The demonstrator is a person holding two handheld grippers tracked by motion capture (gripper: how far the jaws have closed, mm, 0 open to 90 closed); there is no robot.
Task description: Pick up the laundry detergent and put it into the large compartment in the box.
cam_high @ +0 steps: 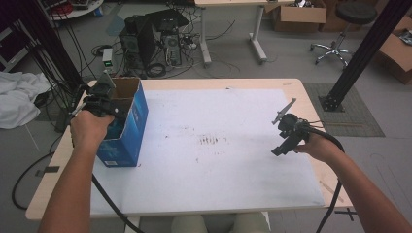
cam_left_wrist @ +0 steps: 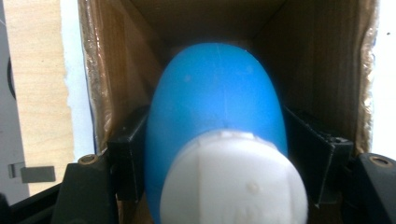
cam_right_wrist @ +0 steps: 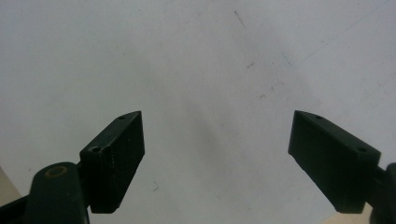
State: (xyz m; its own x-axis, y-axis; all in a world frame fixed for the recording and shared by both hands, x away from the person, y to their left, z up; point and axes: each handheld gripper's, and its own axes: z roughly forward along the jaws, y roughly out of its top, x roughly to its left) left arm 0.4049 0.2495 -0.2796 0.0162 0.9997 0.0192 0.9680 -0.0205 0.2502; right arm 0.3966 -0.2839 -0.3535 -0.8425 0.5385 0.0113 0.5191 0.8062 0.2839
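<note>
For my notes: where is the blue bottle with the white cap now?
In the left gripper view, the blue bottle sits between the left gripper jaws, inside the open cardboard box at the table's left side.

Your left gripper [cam_high: 101,97] sits at the open top of the box [cam_high: 131,127], which stands on the table [cam_high: 204,83] near its left edge, and the bottle [cam_left_wrist: 215,121] lies inside that box between the jaws, cap end [cam_left_wrist: 233,182] toward you and the box walls on either side of it. Your right gripper [cam_high: 286,138] hangs well apart from the box, over the sheet [cam_high: 218,145] that covers the tabletop, near the sheet's right edge, with bare sheet between its jaws.
</note>
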